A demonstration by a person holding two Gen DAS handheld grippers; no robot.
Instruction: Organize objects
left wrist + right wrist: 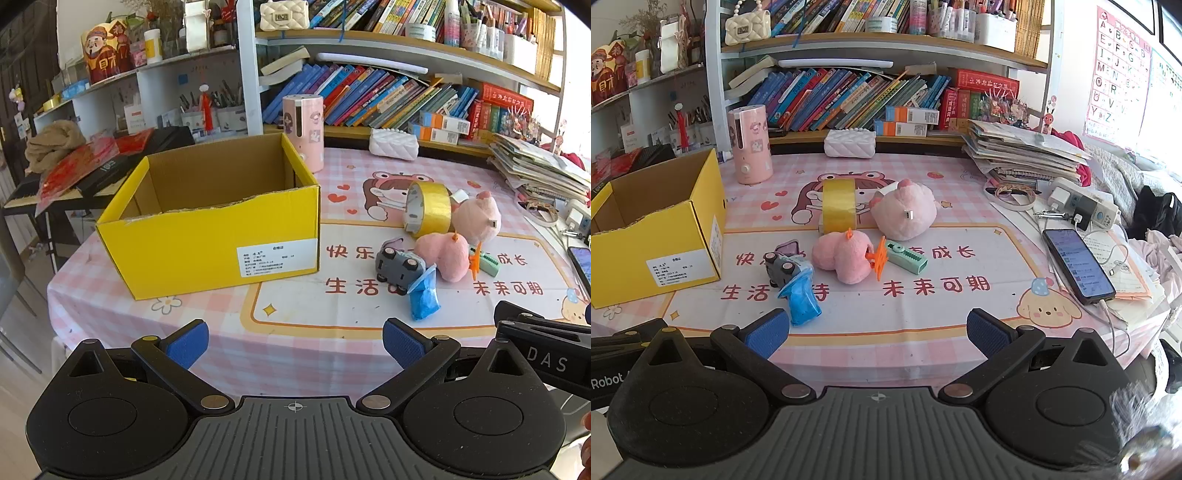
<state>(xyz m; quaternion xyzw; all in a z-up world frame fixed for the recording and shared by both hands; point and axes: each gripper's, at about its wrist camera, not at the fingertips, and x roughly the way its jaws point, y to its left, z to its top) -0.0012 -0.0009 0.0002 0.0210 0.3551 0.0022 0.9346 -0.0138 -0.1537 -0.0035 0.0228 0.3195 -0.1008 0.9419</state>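
Two open grippers (293,345) (875,334), one yellow box (207,240), two pink plush toys (846,258), one tape roll (839,206)

We read red Chinese characters on the pink tablecloth (923,314): "快乐" and "成长" on the upper line, partly hidden by toys, and "生活" and "未来可期" on the lower. The right gripper's body (546,358) carries the letters "DAS"; the left gripper's body (607,380) shows "Robot". A wall poster (1115,74) lists the alphabet, A through Z, in columns. The yellow box (207,243) bears a white label (277,256) whose print is too small for us to read. Book spines on the shelf (849,99) carry titles we cannot make out.
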